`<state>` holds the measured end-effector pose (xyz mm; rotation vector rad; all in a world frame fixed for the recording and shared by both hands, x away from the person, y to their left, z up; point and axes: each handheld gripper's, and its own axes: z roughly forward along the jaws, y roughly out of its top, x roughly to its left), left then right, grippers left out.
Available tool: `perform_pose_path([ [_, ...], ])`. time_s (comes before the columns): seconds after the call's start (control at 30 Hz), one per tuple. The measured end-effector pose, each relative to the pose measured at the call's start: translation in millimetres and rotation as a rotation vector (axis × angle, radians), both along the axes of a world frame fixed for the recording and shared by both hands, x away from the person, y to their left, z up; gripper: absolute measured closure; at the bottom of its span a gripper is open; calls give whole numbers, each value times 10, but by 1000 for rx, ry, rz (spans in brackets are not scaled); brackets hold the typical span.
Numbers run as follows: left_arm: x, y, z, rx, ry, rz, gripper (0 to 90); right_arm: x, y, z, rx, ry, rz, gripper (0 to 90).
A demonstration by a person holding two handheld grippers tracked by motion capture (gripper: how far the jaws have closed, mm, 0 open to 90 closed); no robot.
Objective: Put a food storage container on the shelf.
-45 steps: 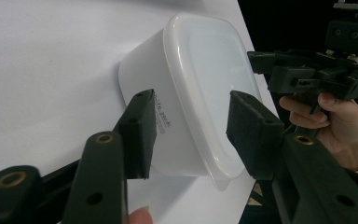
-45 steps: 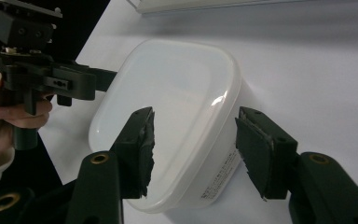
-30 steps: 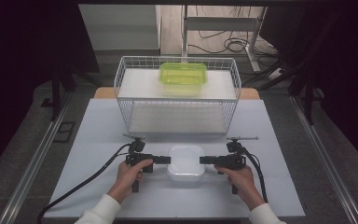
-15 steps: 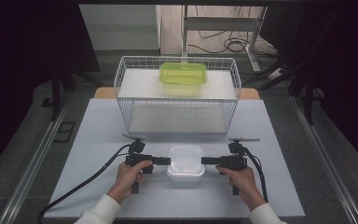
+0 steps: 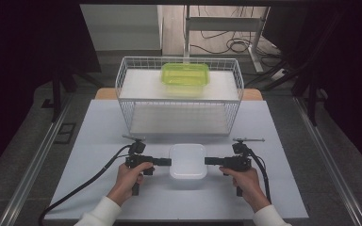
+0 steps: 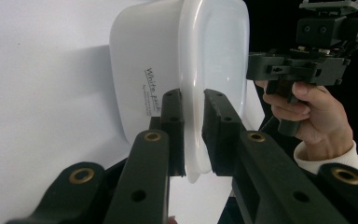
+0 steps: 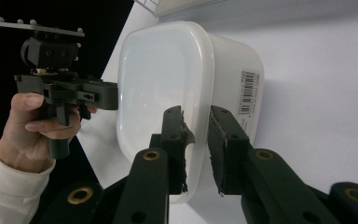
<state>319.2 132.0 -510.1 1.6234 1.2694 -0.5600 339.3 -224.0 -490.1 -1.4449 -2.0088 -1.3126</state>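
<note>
A white lidded plastic container [image 5: 187,161] sits on the white table near the front edge. My left gripper [image 5: 169,161] meets it from the left and my right gripper [image 5: 206,161] from the right, each held level in a hand. In the left gripper view the left gripper [image 6: 193,100] pinches the container's [image 6: 140,56] lid rim. In the right gripper view the right gripper [image 7: 196,112] clamps the container's [image 7: 158,70] opposite rim. Both pairs of jaws have just been closing, with the rim between them.
A white wire basket [image 5: 179,117] stands behind the container, across the table's middle. A green lidded container [image 5: 185,77] rests on its upper shelf. Black cables trail from both grippers toward the front edge. Bare table [image 5: 89,141] lies to either side.
Both hands and the white container stay where they were; the high view shows no clear shift.
</note>
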Motion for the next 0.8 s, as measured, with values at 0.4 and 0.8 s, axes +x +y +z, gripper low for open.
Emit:
perform_pose_path([
  [0.4,-12,16,42,4,-21,1,809,-11,14,49,-8,-24,8,779],
  [0.8,-10,69,150,-1,-47,14,808,-2,59,161,0,-69,25,780],
])
